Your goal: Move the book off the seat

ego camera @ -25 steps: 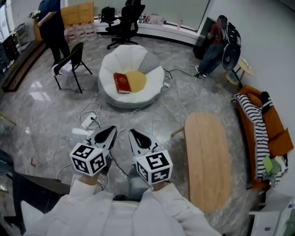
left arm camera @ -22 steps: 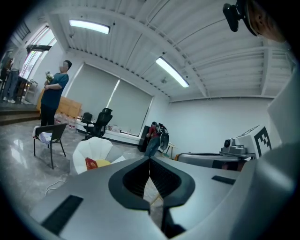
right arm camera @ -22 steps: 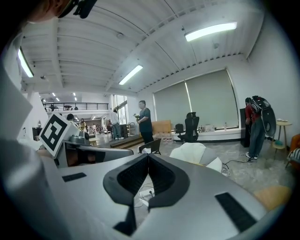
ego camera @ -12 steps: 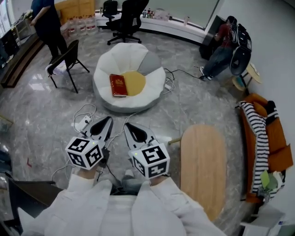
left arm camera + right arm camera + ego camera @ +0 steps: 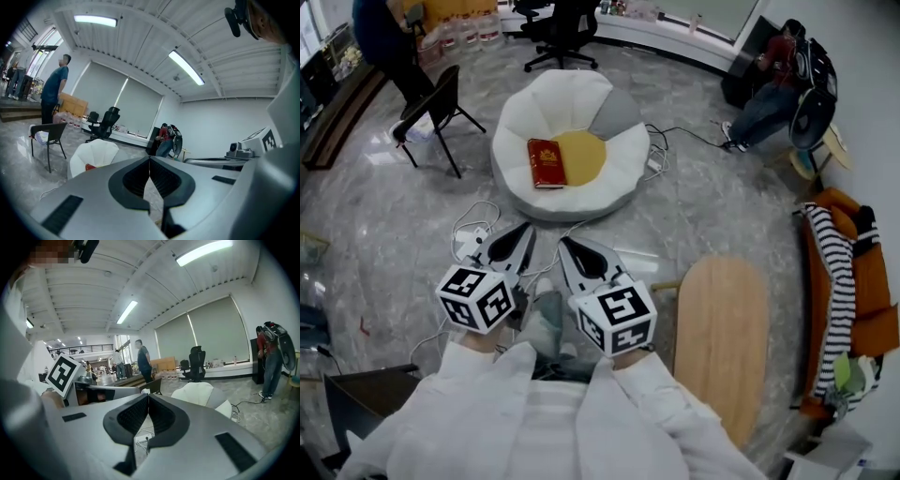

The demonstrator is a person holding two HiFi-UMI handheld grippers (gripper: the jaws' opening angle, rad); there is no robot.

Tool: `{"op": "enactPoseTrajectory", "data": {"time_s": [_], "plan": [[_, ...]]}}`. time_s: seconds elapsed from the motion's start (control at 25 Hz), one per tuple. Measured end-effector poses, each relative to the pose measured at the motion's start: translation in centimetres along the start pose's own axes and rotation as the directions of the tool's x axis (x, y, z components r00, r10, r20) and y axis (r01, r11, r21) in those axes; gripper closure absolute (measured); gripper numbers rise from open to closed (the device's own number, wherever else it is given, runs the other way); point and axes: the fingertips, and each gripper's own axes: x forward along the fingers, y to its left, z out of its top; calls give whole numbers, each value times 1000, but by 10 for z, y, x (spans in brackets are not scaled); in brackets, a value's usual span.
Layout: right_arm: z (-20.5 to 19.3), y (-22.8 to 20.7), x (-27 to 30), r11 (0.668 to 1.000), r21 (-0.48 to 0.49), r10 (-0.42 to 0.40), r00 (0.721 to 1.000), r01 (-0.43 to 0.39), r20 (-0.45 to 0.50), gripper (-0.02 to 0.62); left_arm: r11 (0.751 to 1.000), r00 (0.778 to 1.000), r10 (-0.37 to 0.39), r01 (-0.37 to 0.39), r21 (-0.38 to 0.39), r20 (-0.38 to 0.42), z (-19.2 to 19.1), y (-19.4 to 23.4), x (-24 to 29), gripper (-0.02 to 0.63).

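A red book (image 5: 547,163) lies flat on the white beanbag seat (image 5: 525,112), beside its yellow cushion (image 5: 582,157). Both grippers are held side by side over the floor, short of the seat and pointing toward it. My left gripper (image 5: 529,227) is shut with nothing in it, and so is my right gripper (image 5: 563,241). In the left gripper view the closed tips (image 5: 150,158) meet, with the seat (image 5: 96,151) and a sliver of the book (image 5: 90,166) to their left. The right gripper view shows its closed tips (image 5: 148,395) and the seat (image 5: 199,393) beyond.
A power strip with cables (image 5: 472,240) lies on the floor just ahead of the left gripper. A black folding chair (image 5: 431,111) stands left of the seat. An oval wooden table (image 5: 719,328) and an orange sofa (image 5: 853,281) are at the right. People stand at the far edges.
The seat with the book has drawn nearer in the head view as both grippers moved forward together toward it. Both stayed shut.
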Motion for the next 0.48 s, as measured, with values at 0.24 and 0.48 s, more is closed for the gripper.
{"op": "enactPoseTrajectory", "data": {"time_s": [0.24,0.48], "plan": [[30,-46,74,1000,-3,-24,1000,24,7,583,1000,1000,-20,20,13,10,36,52,63,600],[67,-87,151,997,5,-73,997,73,32,583,996,998,-67,67,57,4,84,105,122,600]]}}
